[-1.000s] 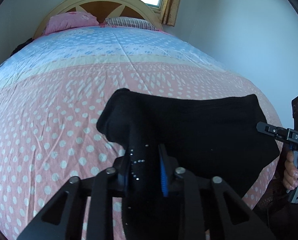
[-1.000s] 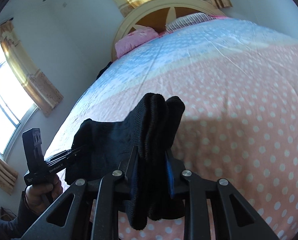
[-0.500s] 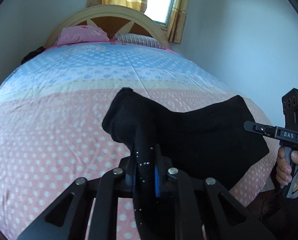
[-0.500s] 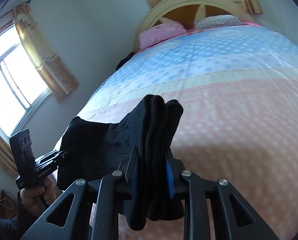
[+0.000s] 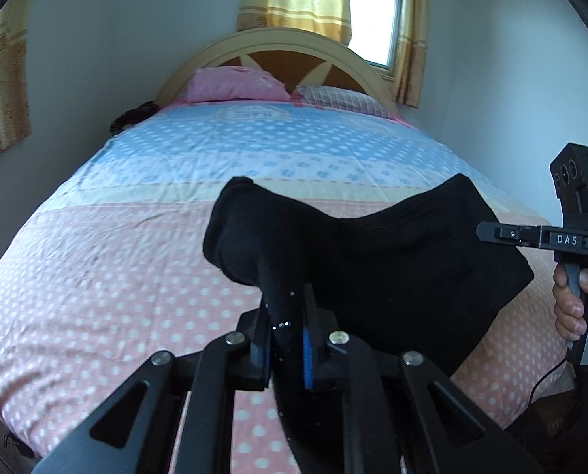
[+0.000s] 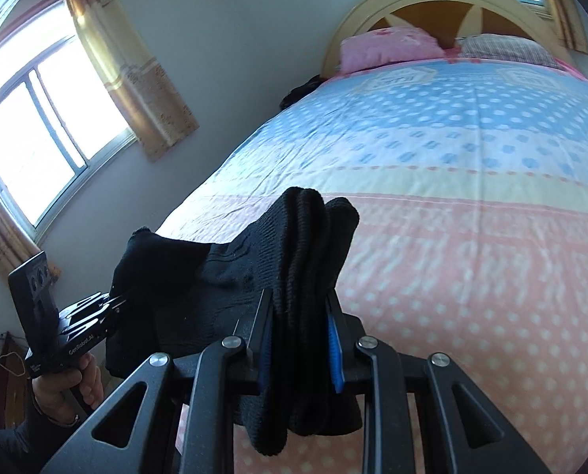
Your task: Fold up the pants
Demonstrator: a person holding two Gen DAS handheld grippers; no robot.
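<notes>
- Bedroom scene from the left wrist view: ahead of the left gripper [image 5: 286, 339] stretches a bed [image 5: 96, 276] with a dotted cover, pink near the gripper and blue farther off.
- Beyond the bed stand a curved headboard [image 5: 278, 45], a pink pillow [image 5: 234, 85], a checked pillow [image 5: 337, 98] and a curtained window [image 5: 377, 41].
- The left gripper is clamped on a bunched edge of the black pants [image 5: 373, 264], which rise between its fingers and hang above the bed's near end.
- From there the pants span to the right, where the right gripper [image 5: 487, 233] meets their far corner, held by a hand [image 5: 570, 300]; from this view its grip cannot be made out.
- Right wrist view: ahead of the right gripper [image 6: 300, 331] lies the same bed [image 6: 472, 256], with the headboard [image 6: 432, 4] and pink pillow [image 6: 385, 45] far ahead.
- The right gripper is closed on a thick ribbed fold of the pants [image 6: 306, 245], which droops below its fingers.
- To its left the cloth runs to the left gripper [image 6: 114, 308], held by a hand [image 6: 68, 391], with a large window [image 6: 45, 126] and curtain [image 6: 132, 63] behind.
</notes>
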